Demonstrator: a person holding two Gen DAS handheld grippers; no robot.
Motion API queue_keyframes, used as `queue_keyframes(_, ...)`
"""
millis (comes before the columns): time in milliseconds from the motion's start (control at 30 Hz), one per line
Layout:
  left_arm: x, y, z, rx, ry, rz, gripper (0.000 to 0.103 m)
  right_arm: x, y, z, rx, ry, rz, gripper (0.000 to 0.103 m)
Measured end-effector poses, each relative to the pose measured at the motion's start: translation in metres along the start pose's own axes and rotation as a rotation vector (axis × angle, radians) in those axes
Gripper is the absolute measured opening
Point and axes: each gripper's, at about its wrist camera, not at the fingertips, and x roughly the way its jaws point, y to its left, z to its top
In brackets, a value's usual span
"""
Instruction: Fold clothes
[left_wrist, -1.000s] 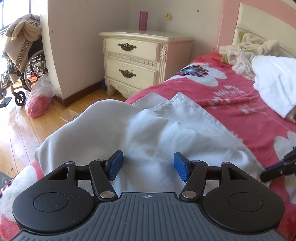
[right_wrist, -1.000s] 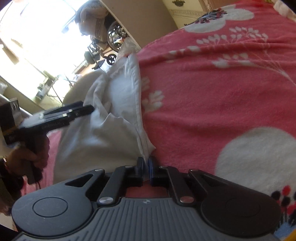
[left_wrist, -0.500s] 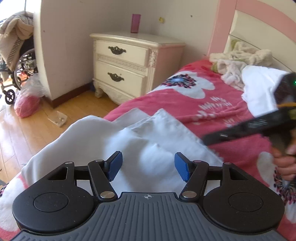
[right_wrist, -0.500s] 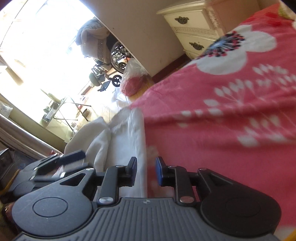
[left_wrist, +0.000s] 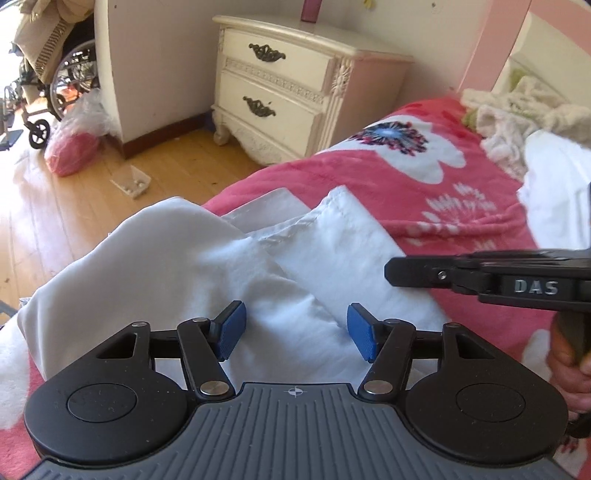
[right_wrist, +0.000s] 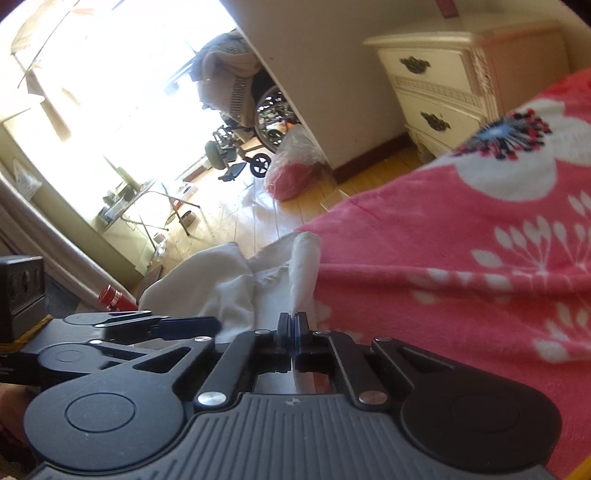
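Left wrist view. The left gripper (left_wrist: 294, 334) is seen at lower centre with its blue pads (left_wrist: 231, 329) held apart above a white garment (left_wrist: 192, 273); nothing is clamped between them, though the jaws have just been closing a little. The garment is spread, rumpled, across the centre and lower left of the frame, over the edge of a pink flowered blanket (left_wrist: 424, 206). The right gripper (left_wrist: 391, 272) enters from the right edge, carried by a hand (left_wrist: 567, 365). A cream nightstand (left_wrist: 291, 88) is shown at upper centre, and a wheelchair (left_wrist: 55, 92) at upper left.

Right wrist view. The right gripper (right_wrist: 294, 332) is shown at lower centre, its fingers just closed together on an edge of the white garment (right_wrist: 221, 280), which runs up from the pads. The pink flowered blanket (right_wrist: 461, 258) fills the right half. The left gripper (right_wrist: 192, 326) is seen at lower left.
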Motion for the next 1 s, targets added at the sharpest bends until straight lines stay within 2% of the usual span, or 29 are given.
queue_keyframes(33, 0.001, 0.0, 0.0, -0.008, 0.004, 0.01, 0.048, -0.001, 0.003, 0.0, -0.008, -0.001, 0.006, 0.001)
queue_keyframes(100, 0.004, 0.002, 0.0, -0.026, 0.013, 0.025, 0.04, -0.003, 0.008, 0.0, -0.031, -0.006, 0.019, 0.001)
queue_keyframes(233, 0.002, 0.007, -0.004, -0.038, -0.007, 0.023, 0.012, -0.004, 0.018, -0.001, -0.074, -0.004, 0.029, 0.001)
queue_keyframes(333, -0.003, 0.01, -0.007, -0.059, -0.044, 0.003, 0.003, -0.002, 0.019, -0.003, -0.081, 0.004, 0.036, 0.001)
queue_keyframes(400, -0.007, 0.012, -0.009, -0.075, -0.073, -0.013, 0.002, -0.001, 0.019, -0.003, -0.078, 0.01, 0.05, 0.001)
queue_keyframes(500, -0.025, 0.018, -0.013, -0.115, -0.167, -0.06, 0.002, 0.003, 0.023, -0.003, -0.092, 0.03, 0.08, 0.001)
queue_keyframes(600, -0.049, 0.023, -0.019, -0.147, -0.274, -0.098, 0.002, 0.013, 0.03, -0.001, -0.126, 0.069, 0.114, 0.001)
queue_keyframes(733, -0.07, 0.028, -0.024, -0.19, -0.366, -0.144, 0.002, 0.032, 0.041, 0.0, -0.188, 0.138, 0.162, 0.001)
queue_keyframes(900, -0.074, 0.022, -0.022, -0.147, -0.399, -0.164, 0.002, 0.053, 0.062, 0.001, -0.29, 0.267, 0.265, 0.001)
queue_keyframes(1000, -0.069, 0.023, -0.02, -0.144, -0.386, -0.165, 0.002, 0.067, 0.07, 0.001, -0.319, 0.358, 0.288, 0.003)
